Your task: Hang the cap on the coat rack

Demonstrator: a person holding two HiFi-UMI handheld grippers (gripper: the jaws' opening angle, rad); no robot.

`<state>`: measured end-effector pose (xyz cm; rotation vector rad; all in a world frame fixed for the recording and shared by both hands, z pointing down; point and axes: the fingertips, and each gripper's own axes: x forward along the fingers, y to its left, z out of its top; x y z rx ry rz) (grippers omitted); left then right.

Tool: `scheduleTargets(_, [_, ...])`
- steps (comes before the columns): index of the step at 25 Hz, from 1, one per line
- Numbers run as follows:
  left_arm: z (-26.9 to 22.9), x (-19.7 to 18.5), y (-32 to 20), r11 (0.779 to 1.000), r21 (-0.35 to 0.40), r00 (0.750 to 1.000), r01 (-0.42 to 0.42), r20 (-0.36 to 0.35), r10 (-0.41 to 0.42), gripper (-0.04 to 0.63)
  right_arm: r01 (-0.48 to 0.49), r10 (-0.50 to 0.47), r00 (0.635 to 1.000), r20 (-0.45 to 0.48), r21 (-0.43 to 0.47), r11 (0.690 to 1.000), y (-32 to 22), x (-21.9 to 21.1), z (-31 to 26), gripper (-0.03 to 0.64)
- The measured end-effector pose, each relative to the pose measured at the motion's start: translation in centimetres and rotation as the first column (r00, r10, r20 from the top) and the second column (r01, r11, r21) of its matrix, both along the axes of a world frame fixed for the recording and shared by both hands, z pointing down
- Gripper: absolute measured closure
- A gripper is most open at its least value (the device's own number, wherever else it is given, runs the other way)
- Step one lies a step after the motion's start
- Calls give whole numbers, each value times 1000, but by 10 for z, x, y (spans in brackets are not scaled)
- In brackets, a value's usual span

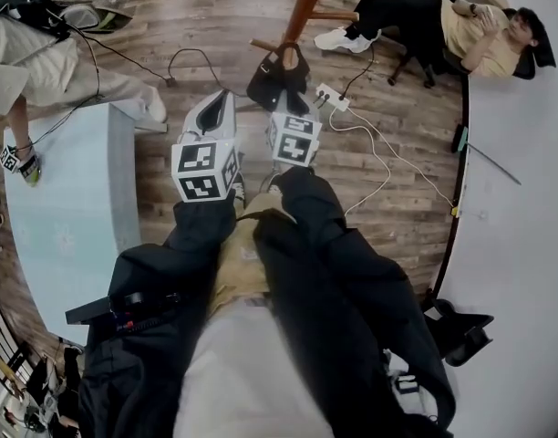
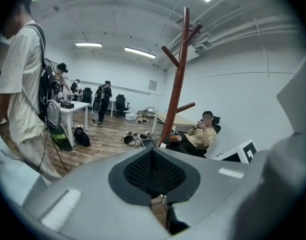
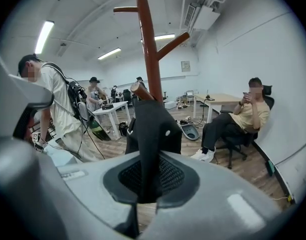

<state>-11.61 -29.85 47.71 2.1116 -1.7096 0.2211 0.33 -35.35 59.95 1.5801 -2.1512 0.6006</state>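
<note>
Closest to the lens in the right gripper view, the right gripper [image 3: 143, 204] has its jaws set narrow on a dark fold of the cap [image 3: 152, 129], and the fabric runs straight up out of the pinch. From that hold the black cap rises directly ahead of the gripper. It ends at 1 short lower peg [image 3: 139, 89] of the coat rack [image 3: 144, 44], whose blunt brown tip shows just over the cap's top edge.

In the head view the cap looks looped over a peg close to the pole, but I cannot tell whether it sits fully on. The peg's tip faces back toward the right gripper and slightly to its left, so cap, peg and pole line up ahead of the jaws. My judgement is that the coming move turns on that line: any release or pull-back should run along the peg, not across it.

Of the 2 grippers the right is nearer the rack. The left gripper [image 2: 165, 204] is empty, jaws together, and hangs just beside it on the left, a little farther back. Beyond the rack a seated person [image 3: 245, 116] is well apart on the wood floor [image 1: 416, 99].
</note>
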Motion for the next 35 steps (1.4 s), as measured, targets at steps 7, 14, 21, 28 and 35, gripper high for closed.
scheduleTargets(7, [-4, 0, -4, 1000, 14, 1000, 18, -7, -17, 601, 89, -89, 996, 8, -36, 995, 10, -6, -2, 473])
scheduleTargets(14, [-20, 18, -16, 998, 57, 1000, -13, -21, 14, 600, 115, -117, 993, 24, 46, 992, 22, 6, -38, 430])
scheduleTargets(21, [-43, 28, -25, 992, 116, 998, -40, -35, 44, 600, 112, -124, 992, 36, 249, 962, 20, 11, -126, 440])
scheduleTargets(28, [-94, 37, -35, 966, 255, 998, -45, -38, 56, 600, 141, -166, 986, 29, 398, 907, 18, 5, -200, 491])
scheduleTargets(35, [-121, 48, -40, 947, 309, 996, -84, -13, 93, 598, 115, -139, 990, 19, 456, 882, 15, 14, -228, 620])
